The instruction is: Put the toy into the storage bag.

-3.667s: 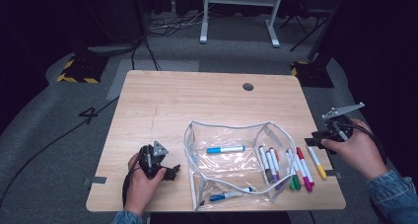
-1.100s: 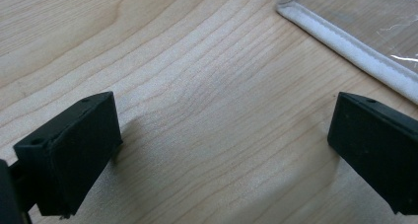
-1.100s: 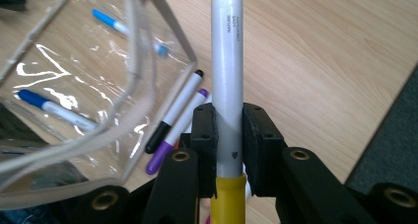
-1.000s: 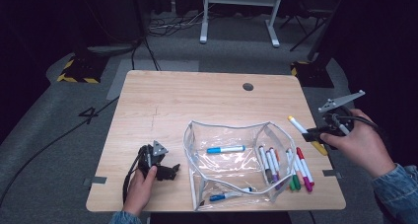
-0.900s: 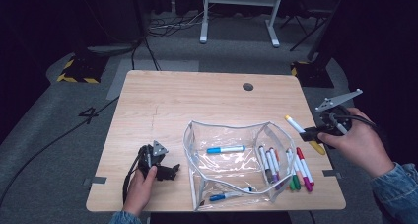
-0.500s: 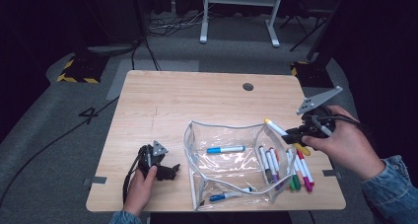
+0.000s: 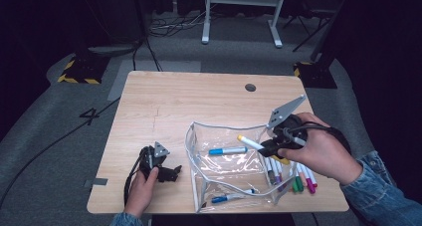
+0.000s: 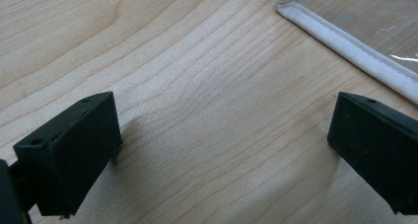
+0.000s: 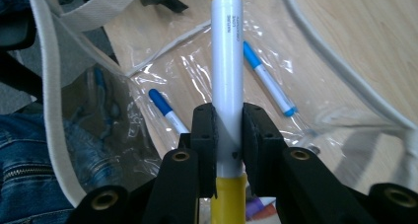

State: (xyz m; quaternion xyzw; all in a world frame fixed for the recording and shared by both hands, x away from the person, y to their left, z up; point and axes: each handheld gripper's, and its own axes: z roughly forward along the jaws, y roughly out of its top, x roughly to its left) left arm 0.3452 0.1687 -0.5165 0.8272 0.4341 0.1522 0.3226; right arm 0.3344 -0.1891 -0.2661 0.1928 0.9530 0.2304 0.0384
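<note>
My right gripper (image 7: 268,147) is shut on a white marker with yellow ends (image 7: 251,143). It holds the marker above the right rim of a clear zip pouch (image 7: 191,136), tip pointing left over the opening. Seen from the right gripper view, the pads (image 9: 204,130) clamp the marker's barrel (image 9: 226,86). Inside the pouch lie two blue markers (image 9: 268,81) (image 9: 167,113), which in the high view are one (image 7: 228,150) mid-pouch and one (image 7: 226,197) at its front. My left gripper (image 7: 169,173) rests open on the table just left of the pouch, with bare wood between its jaws (image 8: 222,150).
Several loose coloured markers (image 7: 298,178) lie on the wooden table (image 7: 164,106) right of the pouch, under my right hand. The pouch's white edge (image 8: 345,46) runs past my left gripper. A round hole (image 7: 250,87) is near the table's far edge.
My right gripper has carried the yellow marker leftward, from beside the loose markers to above the pouch's right rim. The left gripper has stayed put.
</note>
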